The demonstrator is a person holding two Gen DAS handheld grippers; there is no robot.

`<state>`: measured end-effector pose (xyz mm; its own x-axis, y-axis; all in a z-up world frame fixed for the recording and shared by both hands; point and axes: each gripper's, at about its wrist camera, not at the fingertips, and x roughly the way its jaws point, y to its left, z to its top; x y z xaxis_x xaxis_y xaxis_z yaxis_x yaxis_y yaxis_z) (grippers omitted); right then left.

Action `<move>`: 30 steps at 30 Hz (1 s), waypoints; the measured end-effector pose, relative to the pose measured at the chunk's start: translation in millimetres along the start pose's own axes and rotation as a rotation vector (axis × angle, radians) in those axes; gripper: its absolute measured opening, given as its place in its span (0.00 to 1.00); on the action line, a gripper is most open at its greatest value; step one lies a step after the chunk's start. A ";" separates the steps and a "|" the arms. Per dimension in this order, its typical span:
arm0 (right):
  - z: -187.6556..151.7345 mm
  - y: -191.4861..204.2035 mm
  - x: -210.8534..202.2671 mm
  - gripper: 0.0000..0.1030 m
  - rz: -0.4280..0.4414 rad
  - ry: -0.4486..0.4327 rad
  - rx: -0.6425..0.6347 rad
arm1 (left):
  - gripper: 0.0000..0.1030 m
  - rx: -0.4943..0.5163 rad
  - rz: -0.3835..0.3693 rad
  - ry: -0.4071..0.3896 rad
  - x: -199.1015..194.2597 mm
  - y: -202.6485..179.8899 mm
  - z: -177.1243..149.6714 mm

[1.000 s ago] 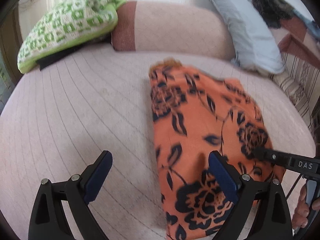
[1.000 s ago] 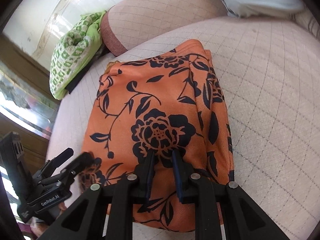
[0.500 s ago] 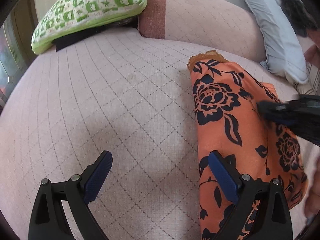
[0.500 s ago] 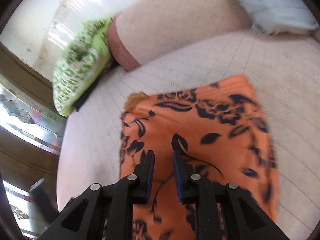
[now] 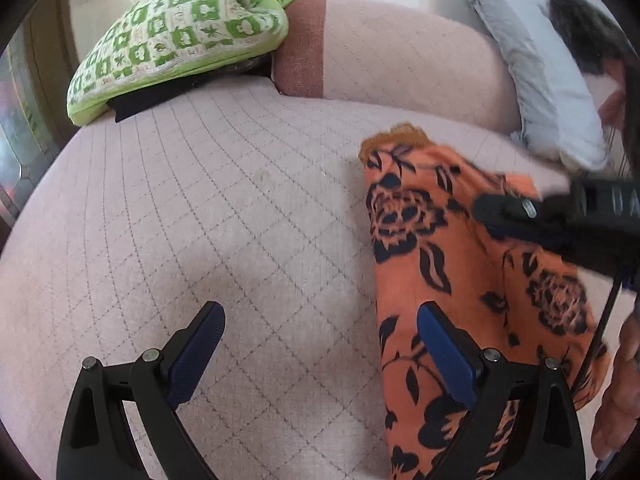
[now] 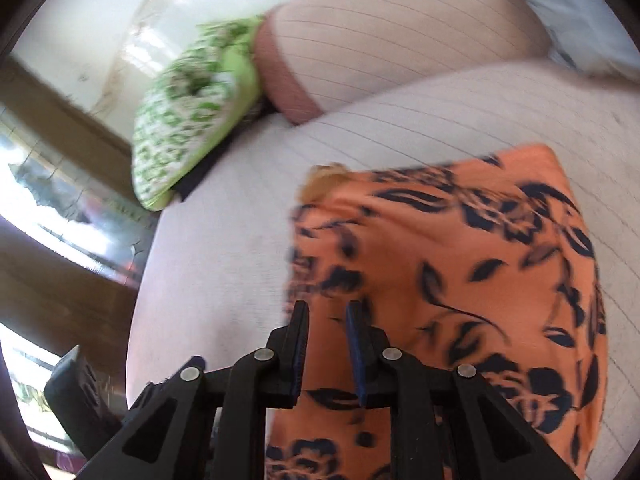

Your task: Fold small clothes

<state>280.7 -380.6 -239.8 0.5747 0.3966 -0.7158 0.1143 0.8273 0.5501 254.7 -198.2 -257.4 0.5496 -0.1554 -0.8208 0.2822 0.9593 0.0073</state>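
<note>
My left gripper [image 5: 318, 354] hangs with its jaws spread wide over the quilted pink bed cover [image 5: 200, 220], nothing between the blue pads [image 5: 444, 356]. Its right-hand finger sits in front of the near edge of the orange floral garment [image 5: 472, 280]; I cannot tell whether it touches the cloth.

My right gripper [image 6: 327, 350] has its jaws drawn close, a narrow gap left between them. Through that gap I see orange fabric [image 6: 460, 280], but this view is blurred, and I cannot tell whether the pads are pinching cloth or just hovering above it. From the left wrist camera the right gripper [image 5: 486, 210] reaches in from the right across the upper part of the garment, its tips over the print.

The garment lies folded on the cover, right of centre in the left view, a frilled corner toward the pink bolster [image 5: 400, 52]. A green patterned pillow [image 5: 180, 44] and a grey pillow [image 5: 532, 80] lie well apart from it.
</note>
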 end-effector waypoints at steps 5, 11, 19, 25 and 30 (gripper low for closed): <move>-5.5 -16.0 46.5 0.22 0.008 0.066 0.077 | 0.94 0.027 0.048 0.052 16.4 -3.6 -5.4; -0.1 -21.9 7.5 0.22 0.060 0.011 0.115 | 0.94 -0.017 -0.002 0.056 16.0 8.7 1.9; -12.9 -46.8 -39.2 0.21 -0.251 -0.015 0.113 | 0.94 0.002 -0.030 -0.032 -6.3 9.3 2.3; -21.2 -76.1 -24.3 0.22 -0.260 0.016 0.138 | 0.94 0.047 -0.029 -0.010 9.6 -6.7 -2.1; -22.4 -73.5 -32.0 0.22 -0.238 0.014 0.149 | 0.94 0.067 -0.010 -0.025 6.2 -12.1 -0.8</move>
<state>235.8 -445.2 -267.0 0.5065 0.2040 -0.8378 0.3634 0.8306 0.4219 254.1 -210.6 -263.1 0.5658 -0.1711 -0.8066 0.3392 0.9399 0.0386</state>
